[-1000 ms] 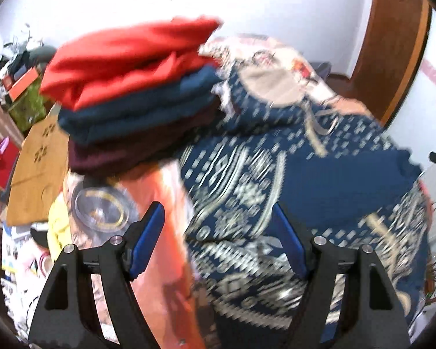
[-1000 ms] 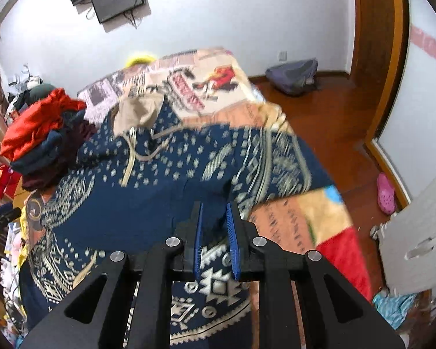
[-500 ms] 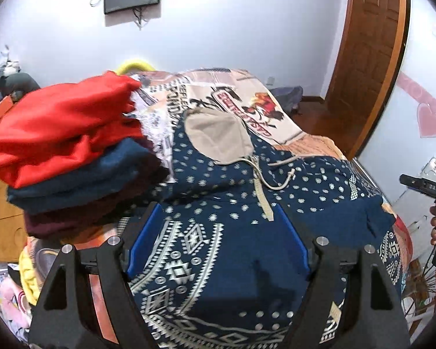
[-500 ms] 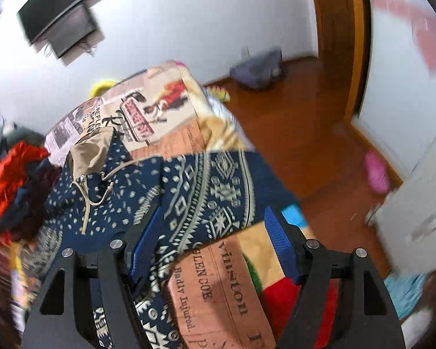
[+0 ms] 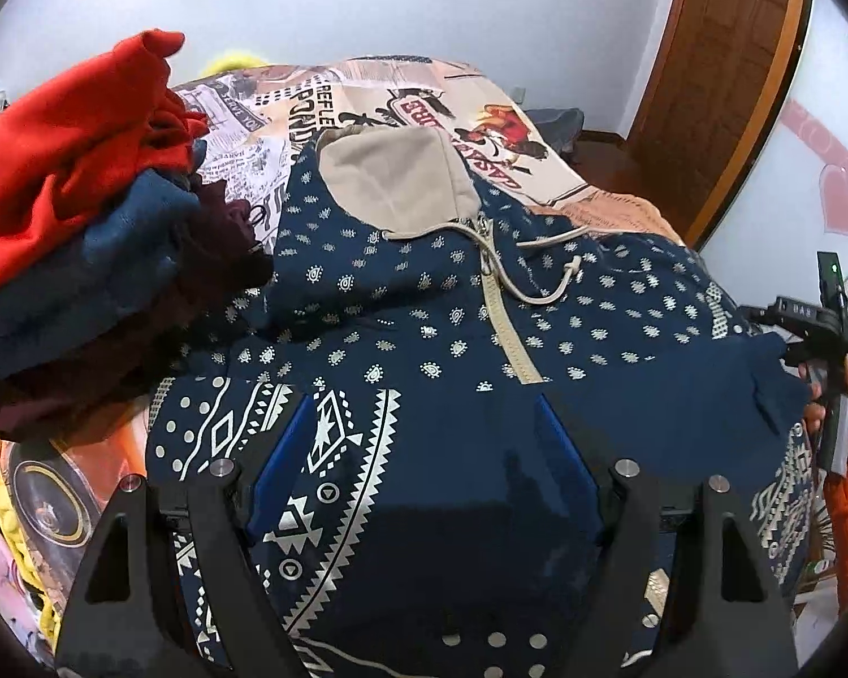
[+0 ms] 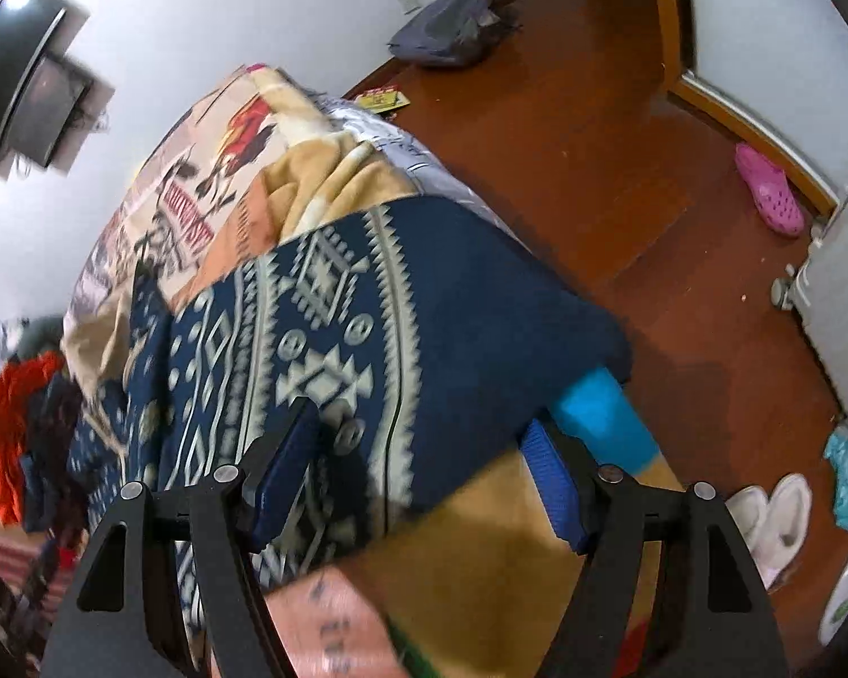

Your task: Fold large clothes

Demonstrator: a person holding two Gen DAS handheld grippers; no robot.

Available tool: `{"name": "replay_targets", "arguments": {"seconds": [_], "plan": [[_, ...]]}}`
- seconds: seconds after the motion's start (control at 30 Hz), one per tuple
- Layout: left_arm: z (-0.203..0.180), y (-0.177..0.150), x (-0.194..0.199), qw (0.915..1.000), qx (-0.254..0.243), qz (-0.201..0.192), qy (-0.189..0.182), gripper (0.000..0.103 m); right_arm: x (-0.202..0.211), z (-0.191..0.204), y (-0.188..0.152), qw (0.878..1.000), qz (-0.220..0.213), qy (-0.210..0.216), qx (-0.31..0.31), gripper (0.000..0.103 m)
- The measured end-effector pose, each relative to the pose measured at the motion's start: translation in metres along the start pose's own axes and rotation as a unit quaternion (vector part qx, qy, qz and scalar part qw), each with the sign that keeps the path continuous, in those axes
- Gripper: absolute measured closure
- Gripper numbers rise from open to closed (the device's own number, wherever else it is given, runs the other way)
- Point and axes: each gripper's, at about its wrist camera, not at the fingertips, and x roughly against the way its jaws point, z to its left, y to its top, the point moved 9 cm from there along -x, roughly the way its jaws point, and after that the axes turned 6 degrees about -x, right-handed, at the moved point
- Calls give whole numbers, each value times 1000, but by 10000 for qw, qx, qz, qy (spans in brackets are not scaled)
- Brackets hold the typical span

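Observation:
A navy hoodie [image 5: 424,311] with white patterns, a beige hood and a beige zip lies spread on the bed, front up. My left gripper [image 5: 424,457] hovers open over its lower front, nothing between the blue pads. In the right wrist view the patterned sleeve [image 6: 367,305] lies across the bed's right side, its plain cuff at the edge. My right gripper [image 6: 424,474] stands open just over the sleeve's near part, pads apart from the cloth. The right gripper [image 5: 814,327] and the hand in an orange sleeve show at the right edge of the left wrist view.
A stack of folded clothes [image 5: 85,214], red on navy on maroon, sits at the bed's left. The printed blanket [image 5: 412,107] covers the bed. Wooden floor [image 6: 622,169] lies right of the bed, with a pink shoe [image 6: 771,192], white slippers [image 6: 774,514] and a grey bag [image 6: 452,28].
The right gripper's jaws went from nearly shut to wide open, and it rolled and dropped toward the sleeve at the bed's right edge. The left gripper shifted over the hoodie's lower front.

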Motion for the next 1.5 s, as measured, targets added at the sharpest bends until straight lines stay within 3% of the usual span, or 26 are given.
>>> {"name": "replay_targets", "arguments": {"seconds": [0.07, 0.17, 0.23, 0.33, 0.47, 0.57, 0.63, 0.73, 0.8, 0.87, 1.03, 1.2, 1.37, 1.5], "plan": [[0, -2, -4, 10000, 27, 33, -24, 25, -3, -2, 8, 9999, -67, -24, -108, 37], [1, -4, -10, 9999, 72, 95, -26, 25, -9, -6, 21, 9994, -114, -276, -163, 59], [1, -6, -13, 9999, 96, 130, -24, 25, -7, -8, 28, 9990, -226, -329, -185, 84], [2, -8, -12, 9998, 117, 134, -23, 25, 11, 1, 32, 9977, -585, -335, -6, 95], [2, -10, -10, 9998, 123, 142, -22, 25, 50, 32, 35, 9907, -1185, -330, 586, 96], [1, -10, -6, 9999, 91, 117, -6, 25, 91, 77, 25, 9837, -1427, 176, 1084, 96], [-2, -9, 1, 10000, 47, 31, 7, 25, 119, 117, 9, 9752, -1473, 736, 1476, 97], [-6, -7, 10, 10000, 8, -79, 38, 25, 140, 158, -18, 9609, -1536, 952, 2098, 96], [-9, -6, 15, 9999, -18, -137, 47, 25, 142, 184, -43, 9527, -1317, 1222, 2453, 97], [-13, -5, 22, 9998, -56, -193, 65, 25, 134, 197, -64, 9493, -1127, 1176, 2690, 96], [-20, -7, 36, 9993, -214, -306, 69, 25, 78, 194, -115, 9508, -283, 856, 2964, 96], [-26, -11, 47, 9983, -405, -396, 108, 25, 47, 174, -134, 9539, 247, 365, 2970, 95], [-27, -13, 50, 9979, -462, -432, 151, 25, 68, 179, -131, 9542, 315, 416, 2945, 89], [-29, -10, 50, 9979, -425, -462, 141, 25, 97, 190, -119, 9560, -72, 645, 2861, 78]]}}
